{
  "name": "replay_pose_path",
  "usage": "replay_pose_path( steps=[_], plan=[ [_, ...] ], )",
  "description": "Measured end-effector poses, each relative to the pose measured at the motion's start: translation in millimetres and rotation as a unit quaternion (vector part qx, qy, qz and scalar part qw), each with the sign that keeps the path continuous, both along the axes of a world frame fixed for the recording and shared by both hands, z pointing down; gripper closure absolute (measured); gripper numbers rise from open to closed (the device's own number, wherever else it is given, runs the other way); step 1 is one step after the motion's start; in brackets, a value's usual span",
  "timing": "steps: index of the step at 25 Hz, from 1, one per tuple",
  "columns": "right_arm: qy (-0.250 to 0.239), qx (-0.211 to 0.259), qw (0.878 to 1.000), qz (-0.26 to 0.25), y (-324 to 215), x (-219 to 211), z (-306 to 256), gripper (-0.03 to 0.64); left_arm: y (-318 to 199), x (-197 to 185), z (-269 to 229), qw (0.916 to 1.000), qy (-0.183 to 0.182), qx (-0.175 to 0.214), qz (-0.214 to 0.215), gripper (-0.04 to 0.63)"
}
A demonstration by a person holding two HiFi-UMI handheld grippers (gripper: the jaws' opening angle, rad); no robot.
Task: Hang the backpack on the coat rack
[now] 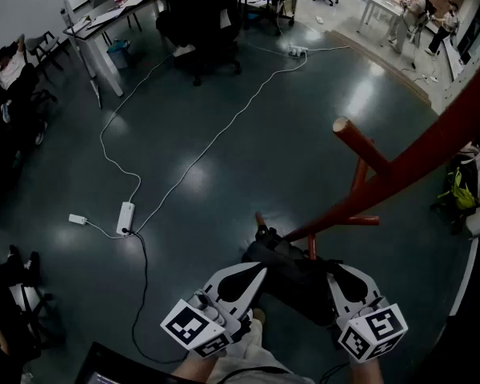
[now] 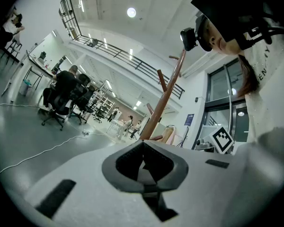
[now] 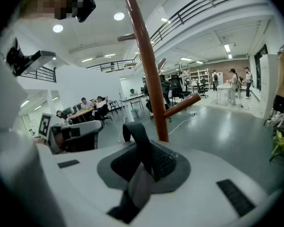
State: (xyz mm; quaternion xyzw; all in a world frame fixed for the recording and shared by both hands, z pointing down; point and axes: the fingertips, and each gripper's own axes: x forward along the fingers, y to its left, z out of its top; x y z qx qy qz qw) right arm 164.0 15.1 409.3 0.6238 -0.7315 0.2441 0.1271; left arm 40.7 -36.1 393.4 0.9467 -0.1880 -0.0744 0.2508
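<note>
- l gripper (image 1: 256,277): jaws closed, w/ a thin dark strip pinched between the pads, prob pack webbing.
- r gripper (image 1: 336,278): jaws closed on the strap (image 3: 138,141). a black loop stands up out of the pads and grey webbing trails back toward the cam.
- pack (image 1: 292,274) hangs between the two grippers, touching both. dark soft fabric, slumped, not on the rack yet.
- key relation: rack (image 1: 416,160) stands just ahead of the jaws, its base right behind the pack. pole is upright, long axis vertical, so in head view it runs off up-right.
- r gripper looks the nearer one: pole sits dead ahead of its jaws. for l gripper it's ahead and slightly right.
- peg (image 3: 182,105) juts from the pole to the right, slanting up, just above and beyond the strap loop. rounded tip. likely target: the loop must go up and over that tip w/ its opening facing it.
- rack is smooth, round red-brown wood, w/ more pegs higher up and short ones low near the base.
- further out: glossy dark floor (image 1: 224,174), white cables (image 1: 216,138), power strip (image 1: 126,218), then desks + chairs w/ ppl at the far edge.
</note>
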Motion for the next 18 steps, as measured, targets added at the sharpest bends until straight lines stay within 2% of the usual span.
replay_pose_path(
  steps=[7,12,15,18],
  plan=[
    [0.007,-0.051,0.999,0.001,-15,11,47,0.566,-17,-14,15,0.9997,-0.007,-0.010,-0.020,0.586],
    [0.012,-0.069,0.998,0.009,-21,19,67,0.566,-22,-21,19,0.9994,-0.007,-0.013,-0.032,0.586],
    [0.049,-0.085,0.995,0.006,-22,24,79,0.566,-20,-24,20,0.9993,-0.007,-0.016,-0.033,0.586],
    [0.108,-0.126,0.986,-0.007,-15,23,100,0.565,-17,-26,19,0.9993,-0.006,-0.017,-0.031,0.586]
  ],
)
